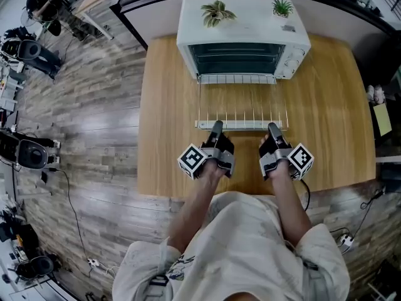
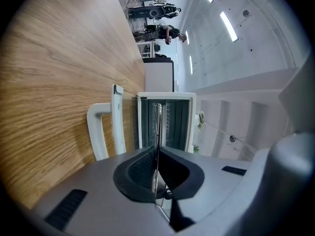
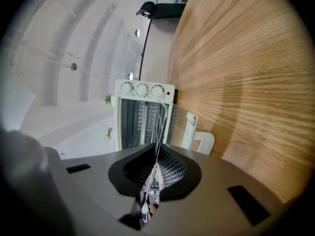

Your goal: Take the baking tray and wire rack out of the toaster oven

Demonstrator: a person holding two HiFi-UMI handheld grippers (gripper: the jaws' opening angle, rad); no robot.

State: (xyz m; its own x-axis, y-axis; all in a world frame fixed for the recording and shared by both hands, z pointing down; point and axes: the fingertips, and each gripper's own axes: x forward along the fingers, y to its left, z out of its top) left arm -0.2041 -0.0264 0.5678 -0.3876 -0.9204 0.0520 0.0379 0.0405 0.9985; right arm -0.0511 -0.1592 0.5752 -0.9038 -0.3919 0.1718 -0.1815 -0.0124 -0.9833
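Left tool (image 1: pixel 216 128), right tool (image 1: pixel 274 130), gripping wire rack (image 1: pixel 241 103)

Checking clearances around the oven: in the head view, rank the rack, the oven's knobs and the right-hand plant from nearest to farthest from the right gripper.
1. The rack: the right gripper is shut on its front edge.
2. The knobs: on the right front of the oven, beyond the rack.
3. The plant: on the oven's top, back right.
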